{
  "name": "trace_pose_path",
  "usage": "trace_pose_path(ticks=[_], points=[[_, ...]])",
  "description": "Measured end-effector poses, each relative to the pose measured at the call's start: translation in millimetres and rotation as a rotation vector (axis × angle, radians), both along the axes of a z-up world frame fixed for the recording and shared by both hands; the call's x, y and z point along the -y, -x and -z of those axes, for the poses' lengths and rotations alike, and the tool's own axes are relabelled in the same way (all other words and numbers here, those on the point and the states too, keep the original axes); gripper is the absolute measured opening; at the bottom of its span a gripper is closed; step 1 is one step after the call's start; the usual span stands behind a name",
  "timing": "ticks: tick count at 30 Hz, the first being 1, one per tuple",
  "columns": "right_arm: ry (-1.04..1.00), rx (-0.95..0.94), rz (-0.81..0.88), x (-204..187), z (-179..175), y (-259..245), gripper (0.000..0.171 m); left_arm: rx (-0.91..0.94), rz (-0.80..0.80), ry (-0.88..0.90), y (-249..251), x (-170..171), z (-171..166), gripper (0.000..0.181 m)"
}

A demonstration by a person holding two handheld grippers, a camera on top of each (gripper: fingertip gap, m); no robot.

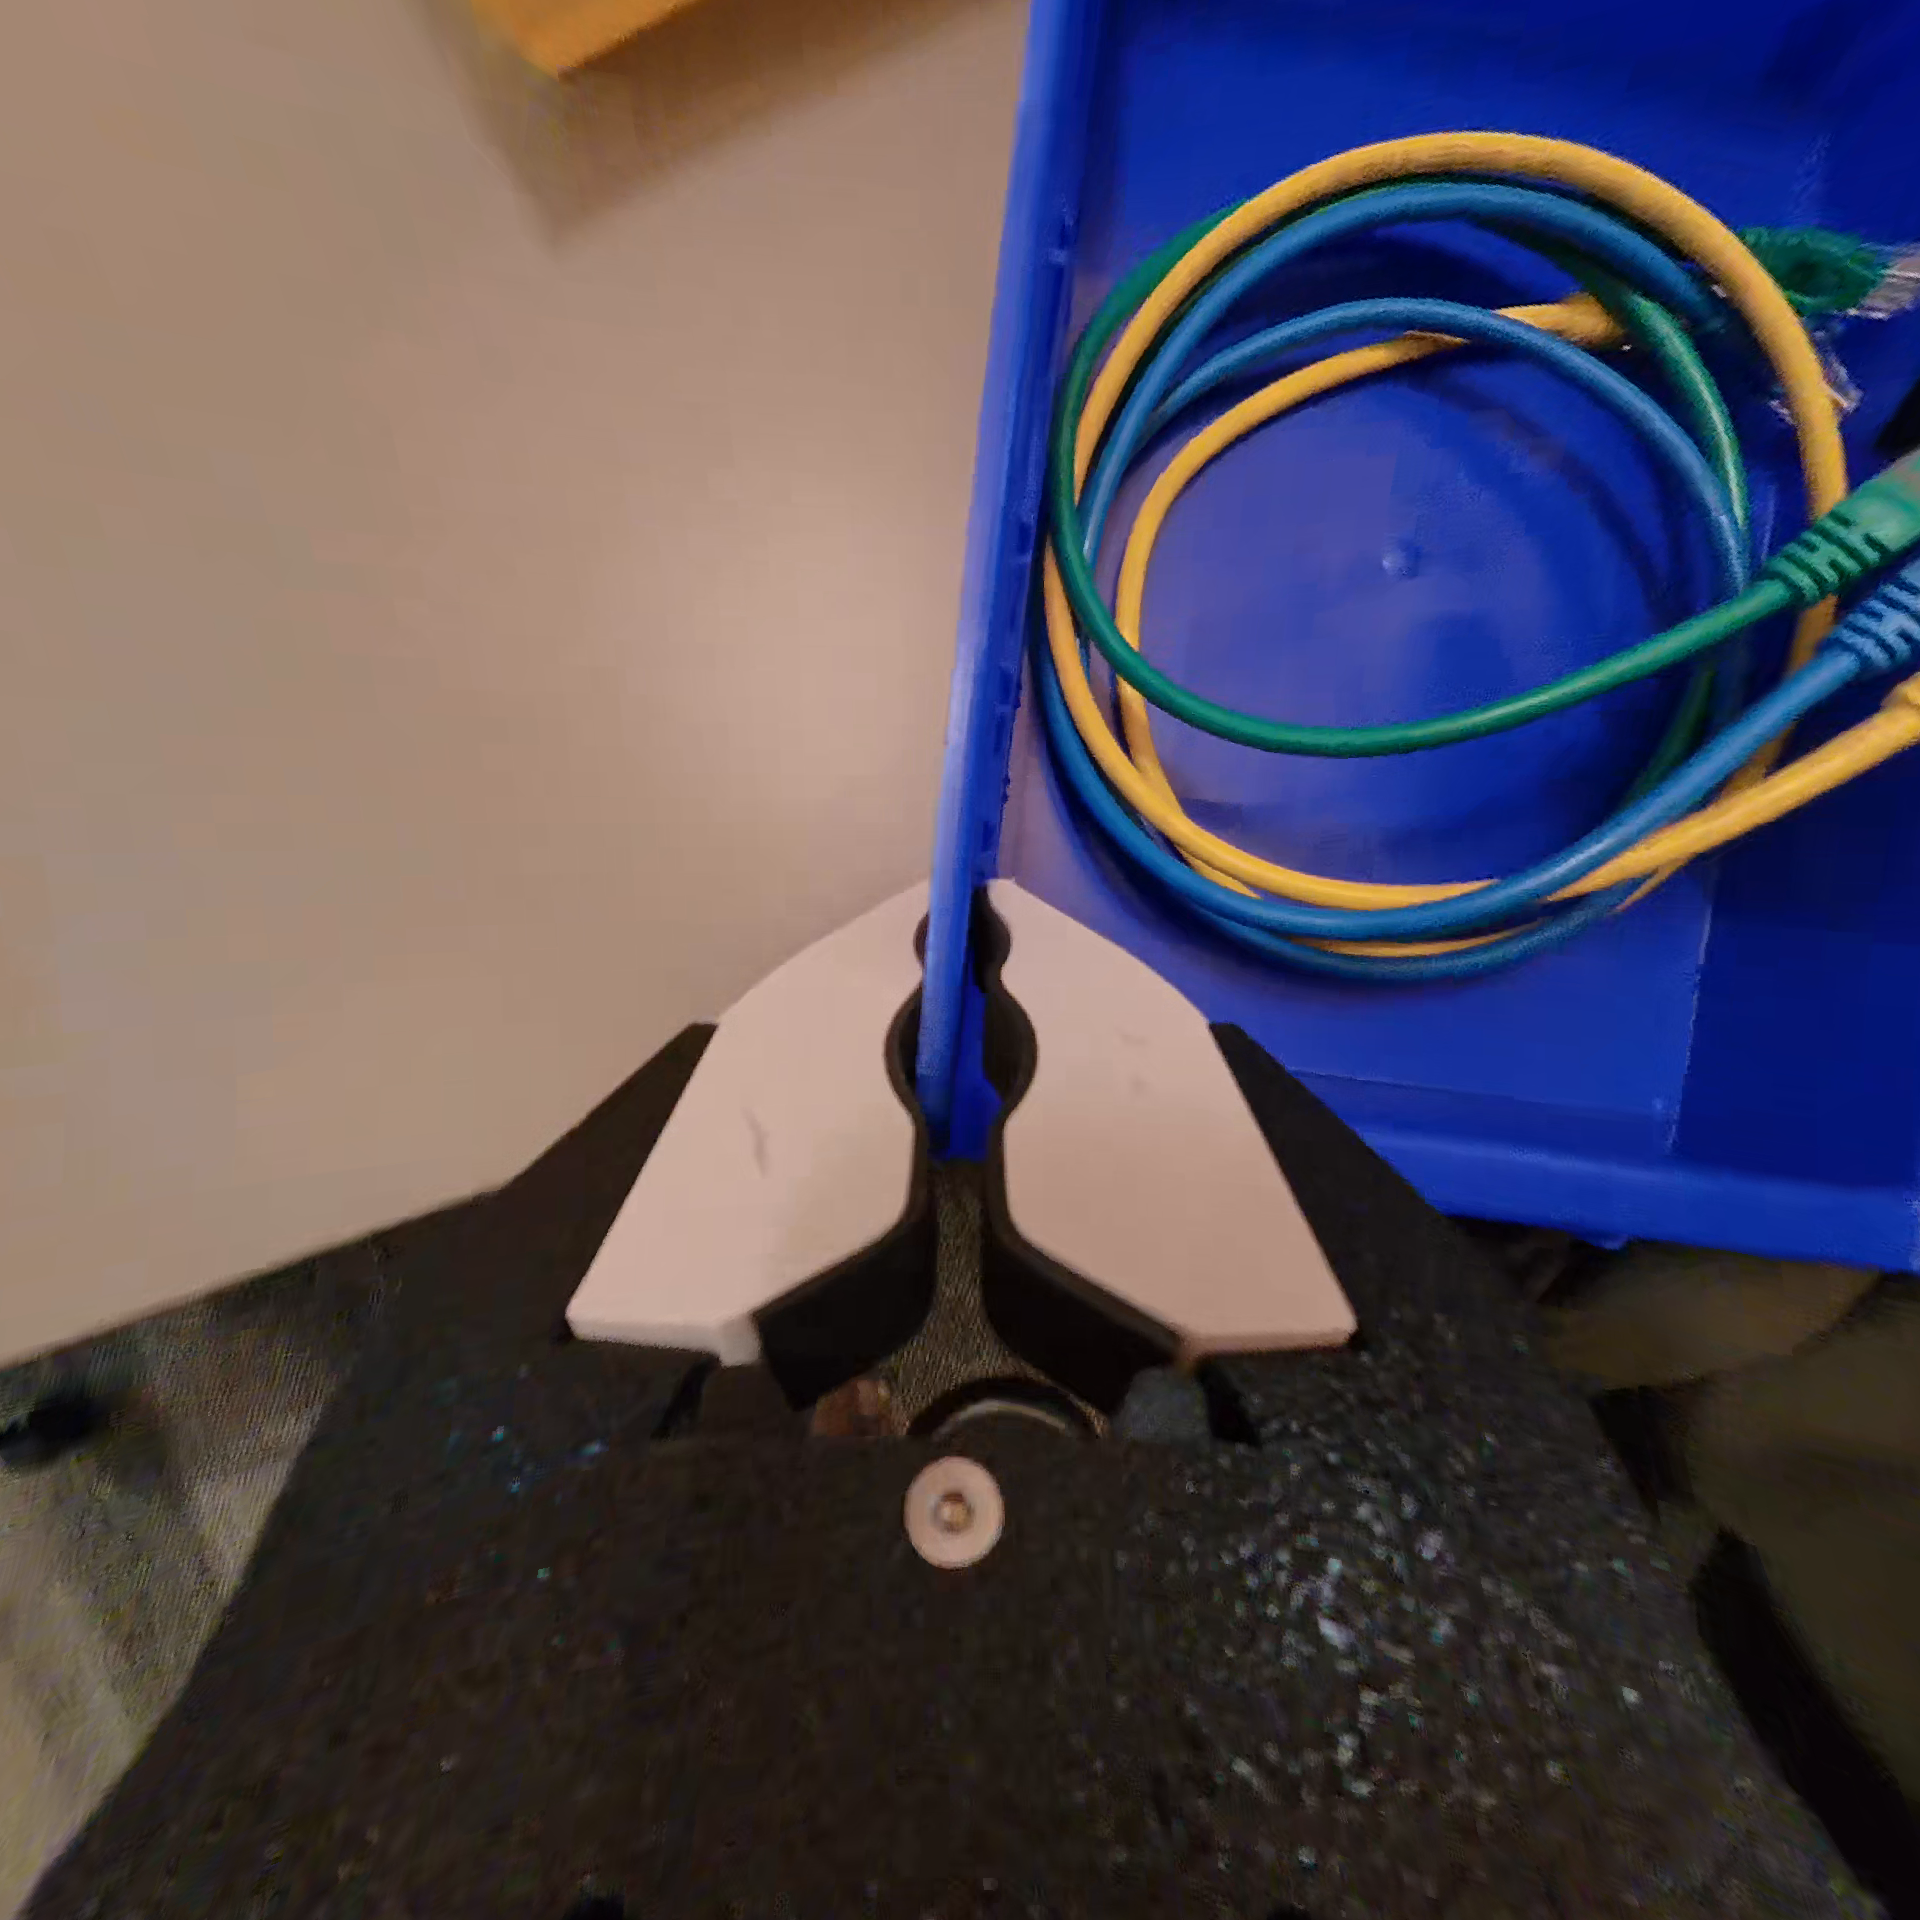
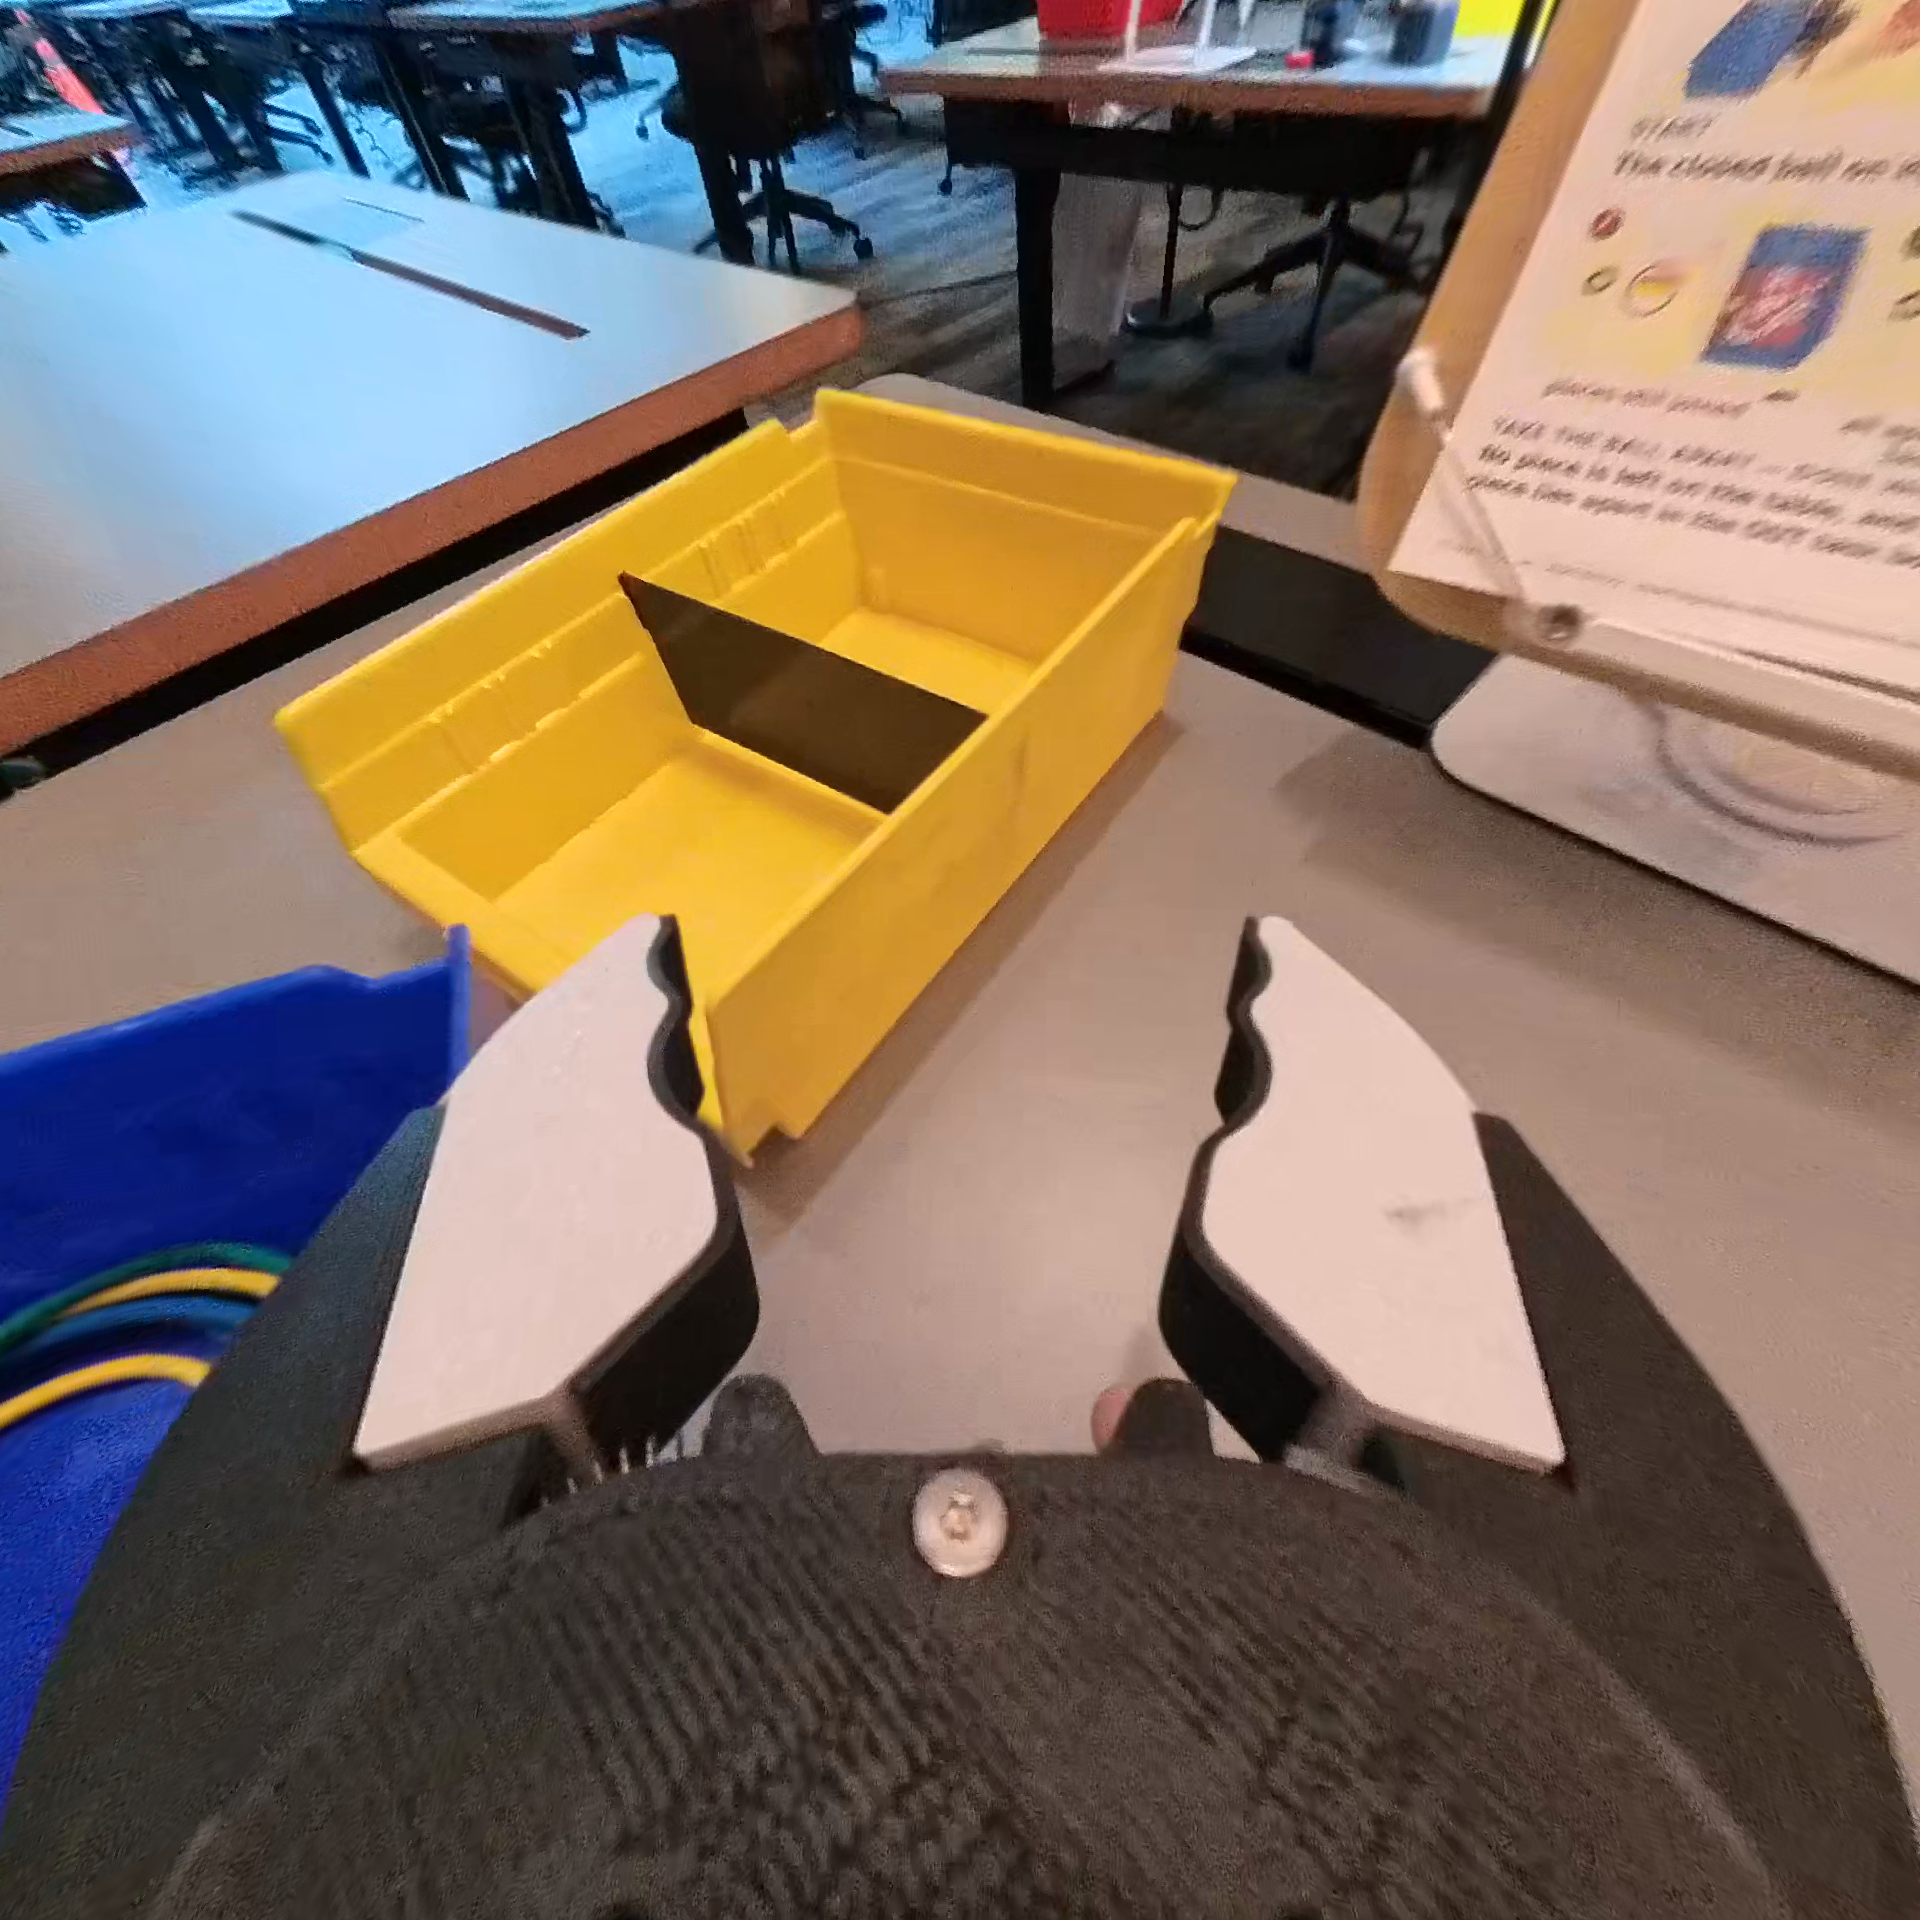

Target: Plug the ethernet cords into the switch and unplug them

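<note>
In the left wrist view a blue bin [image 1: 1403, 582] holds coiled ethernet cords: a yellow one [image 1: 1455, 151], a blue one [image 1: 1382, 914] and a green one [image 1: 1351, 738], with green [image 1: 1849, 545] and blue [image 1: 1881, 634] plugs at the right edge. My left gripper [image 1: 958, 935] is shut on the bin's left wall [image 1: 1023, 520]. In the right wrist view my right gripper [image 2: 961, 977] is open and empty above the table, beside the blue bin [image 2: 208, 1091]. No switch shows in either view.
A yellow bin [image 2: 748, 748] with a black divider [image 2: 800, 686] stands on the grey table [image 2: 1247, 883] ahead of the right gripper. A stand with an instruction sheet [image 2: 1683, 343] is at the right. Other tables and chairs stand behind. There is about 35 centimeters between the tips of the two grippers.
</note>
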State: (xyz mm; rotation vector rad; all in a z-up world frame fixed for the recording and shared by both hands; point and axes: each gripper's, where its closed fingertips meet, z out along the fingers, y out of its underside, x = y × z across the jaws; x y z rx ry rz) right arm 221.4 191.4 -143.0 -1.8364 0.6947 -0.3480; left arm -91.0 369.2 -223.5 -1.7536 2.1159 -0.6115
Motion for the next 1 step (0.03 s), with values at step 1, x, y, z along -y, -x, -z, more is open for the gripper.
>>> trace_pose_path(ticks=[1], points=[[0.003, -0.023, 0.010, -13.7, 9.8, -2.3, 0.100, -0.006, -0.032, -0.003, 9.0, -14.1, -1.3, 0.004]])
